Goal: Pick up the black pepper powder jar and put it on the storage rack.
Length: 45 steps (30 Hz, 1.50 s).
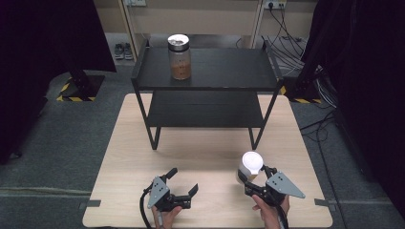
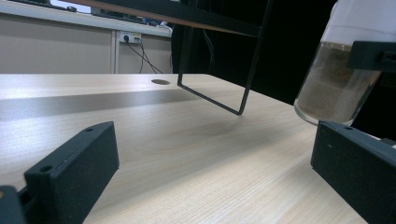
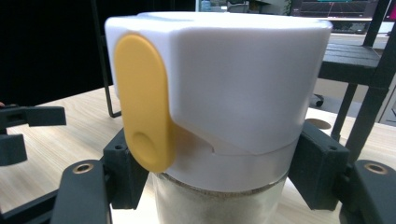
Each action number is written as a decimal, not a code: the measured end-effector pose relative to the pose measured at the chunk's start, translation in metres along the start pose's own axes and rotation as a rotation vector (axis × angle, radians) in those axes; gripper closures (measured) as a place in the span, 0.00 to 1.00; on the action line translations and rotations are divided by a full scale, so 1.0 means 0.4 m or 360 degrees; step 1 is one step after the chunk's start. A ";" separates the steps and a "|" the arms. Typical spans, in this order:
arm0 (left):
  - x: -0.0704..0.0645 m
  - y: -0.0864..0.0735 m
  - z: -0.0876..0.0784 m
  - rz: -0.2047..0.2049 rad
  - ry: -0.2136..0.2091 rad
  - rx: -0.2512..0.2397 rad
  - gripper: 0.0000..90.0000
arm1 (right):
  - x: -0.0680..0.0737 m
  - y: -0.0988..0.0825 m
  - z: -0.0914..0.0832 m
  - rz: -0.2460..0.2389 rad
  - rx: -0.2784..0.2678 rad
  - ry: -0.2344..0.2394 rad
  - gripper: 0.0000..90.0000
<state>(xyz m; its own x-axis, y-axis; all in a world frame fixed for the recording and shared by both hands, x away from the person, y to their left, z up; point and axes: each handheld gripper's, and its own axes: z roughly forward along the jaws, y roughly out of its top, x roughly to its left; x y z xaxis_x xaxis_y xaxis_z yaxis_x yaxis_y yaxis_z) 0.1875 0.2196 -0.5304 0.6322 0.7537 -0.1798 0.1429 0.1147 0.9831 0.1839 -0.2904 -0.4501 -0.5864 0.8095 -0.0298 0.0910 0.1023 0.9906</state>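
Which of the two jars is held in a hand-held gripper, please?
The white-lidded jar, clamped in the right hand-held gripper over the table; the other jar stands untouched on the black shelf.

Your two handheld grippers are matte black, looks 3D-printed. Left gripper (image 1: 183, 181) has blocky rectangular jaws with small round holes near the ends, a grey three-cornered plate on top with small screw dots, and a black cable looping off the back. Right gripper (image 1: 254, 175) is the same build: grey triangular plate, black cable trailing down by your hand (image 1: 270, 210), brass-coloured inserts set into round bosses at the jaw arms
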 end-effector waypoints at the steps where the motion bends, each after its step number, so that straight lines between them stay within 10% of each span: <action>1: 0.000 0.000 0.000 0.0000 0.0000 0.0000 0.00 | 0.000 0.004 0.000 0.0001 0.0001 0.0004 0.34; 45: 0.001 -0.001 -0.001 -0.0014 0.0000 -0.0005 0.01 | -0.041 0.339 0.120 -0.0080 -0.0128 0.0311 0.34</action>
<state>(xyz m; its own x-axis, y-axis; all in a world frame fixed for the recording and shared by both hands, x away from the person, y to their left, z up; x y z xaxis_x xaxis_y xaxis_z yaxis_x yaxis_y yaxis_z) 0.1875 0.2201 -0.5310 0.6306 0.7528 -0.1887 0.1462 0.1235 0.9815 0.2446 -0.2621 -0.3218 -0.7343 0.6762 -0.0605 -0.0021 0.0868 0.9962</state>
